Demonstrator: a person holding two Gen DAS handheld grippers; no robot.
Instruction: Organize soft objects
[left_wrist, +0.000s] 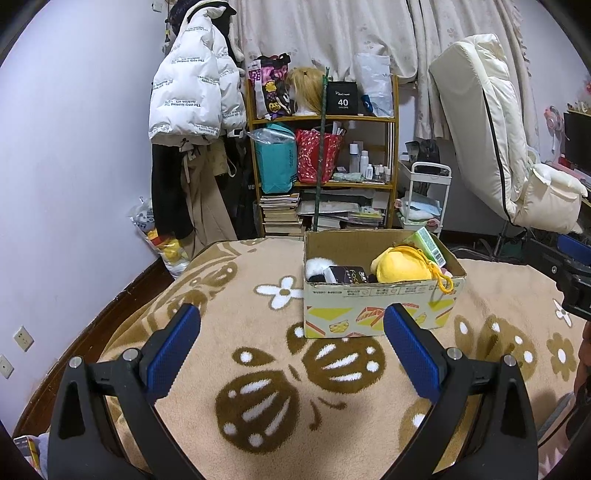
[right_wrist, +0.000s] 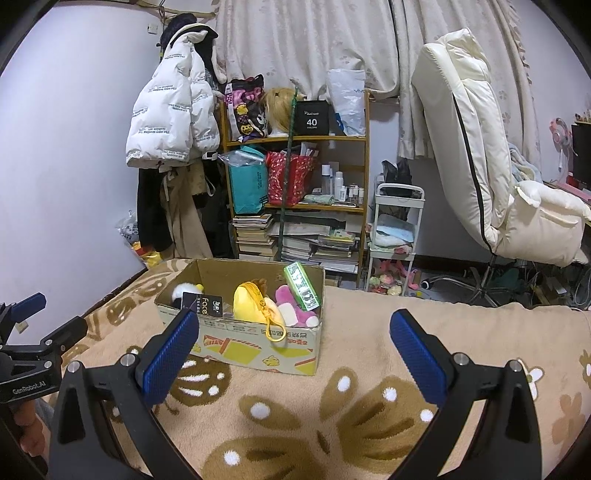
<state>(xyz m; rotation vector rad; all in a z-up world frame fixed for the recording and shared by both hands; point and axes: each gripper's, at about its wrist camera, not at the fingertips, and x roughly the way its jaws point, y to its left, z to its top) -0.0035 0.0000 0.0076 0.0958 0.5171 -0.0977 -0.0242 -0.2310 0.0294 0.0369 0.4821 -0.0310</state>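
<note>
A cardboard box stands on the beige flowered blanket. Inside lie a yellow plush pouch with its yellow clip hanging over the front wall, a black-and-white plush, a black "Face" pack, a green packet and a pink plush. My left gripper is open and empty, in front of the box. My right gripper is open and empty, near the box's front.
A wooden shelf with bags, bottles and books stands behind the bed. Coats hang at the left. A white cart and a cream recliner chair stand at the right. The left gripper shows at the right wrist view's left edge.
</note>
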